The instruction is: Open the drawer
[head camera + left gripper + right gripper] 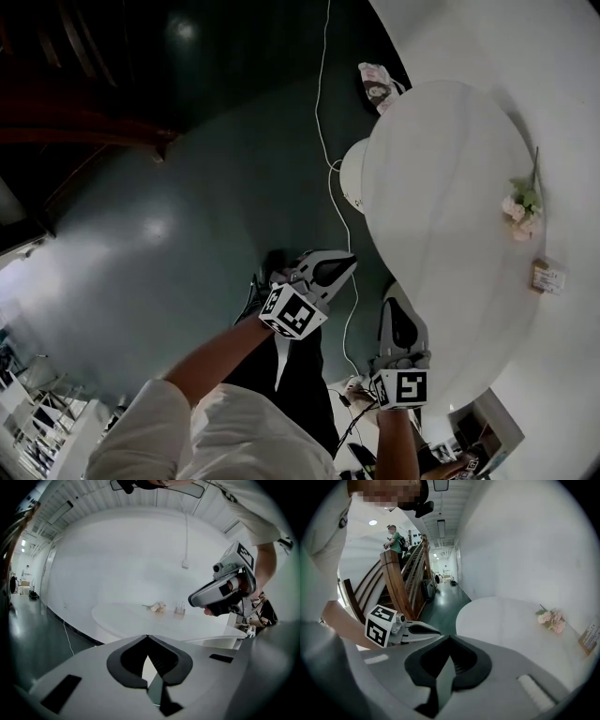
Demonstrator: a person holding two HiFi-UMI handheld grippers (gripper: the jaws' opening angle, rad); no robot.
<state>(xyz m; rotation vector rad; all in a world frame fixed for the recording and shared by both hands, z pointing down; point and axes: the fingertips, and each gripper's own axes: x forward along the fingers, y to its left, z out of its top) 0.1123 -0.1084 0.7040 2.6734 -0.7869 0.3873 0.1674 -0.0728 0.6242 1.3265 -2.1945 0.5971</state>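
Grey left gripper (347,264) and right gripper (395,295) have jaws together, empty, beside a round white table (441,187) bearing pink flowers (521,208) and a small card (547,277), print unreadable; the drawer is not discernible.

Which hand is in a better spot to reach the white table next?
Right, probably. The right hand-held gripper sits at the edge of the white table; the left hand-held gripper hangs over the dark floor.
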